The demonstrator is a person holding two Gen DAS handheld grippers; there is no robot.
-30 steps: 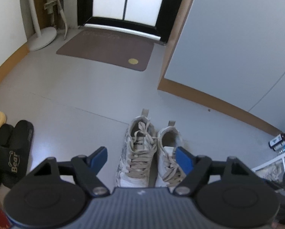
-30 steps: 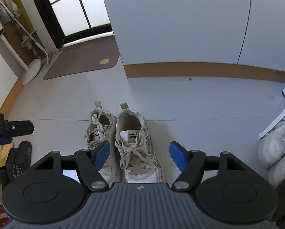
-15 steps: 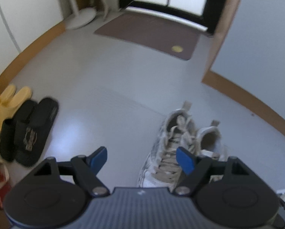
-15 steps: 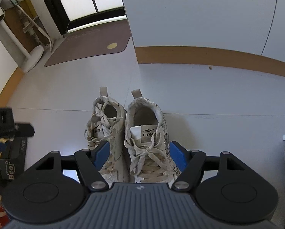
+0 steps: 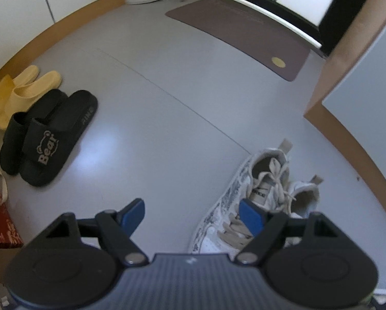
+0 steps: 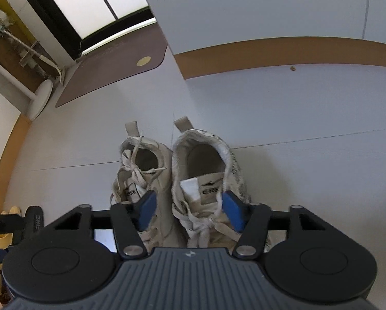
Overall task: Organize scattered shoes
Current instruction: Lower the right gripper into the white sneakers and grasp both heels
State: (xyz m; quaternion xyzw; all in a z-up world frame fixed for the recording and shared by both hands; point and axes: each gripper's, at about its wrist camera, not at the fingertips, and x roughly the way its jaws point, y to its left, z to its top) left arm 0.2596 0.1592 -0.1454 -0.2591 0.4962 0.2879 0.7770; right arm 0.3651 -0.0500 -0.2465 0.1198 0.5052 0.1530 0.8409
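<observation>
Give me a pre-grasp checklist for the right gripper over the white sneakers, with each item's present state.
1. Right gripper straddles the right-hand white laced sneaker: ok; its jaws have just been closing around the tongue.
2. Pads pressing on that sneaker: cannot tell; no firm contact shows.
3. Neighbouring white laced sneaker outside the jaws: not ok; one blue pad overlaps its inner side.
4. Left gripper open and empty: ok, only grey floor between its pads.
5. Black "Bear" slippers and yellow slippers already paired by the wall: ok.
</observation>
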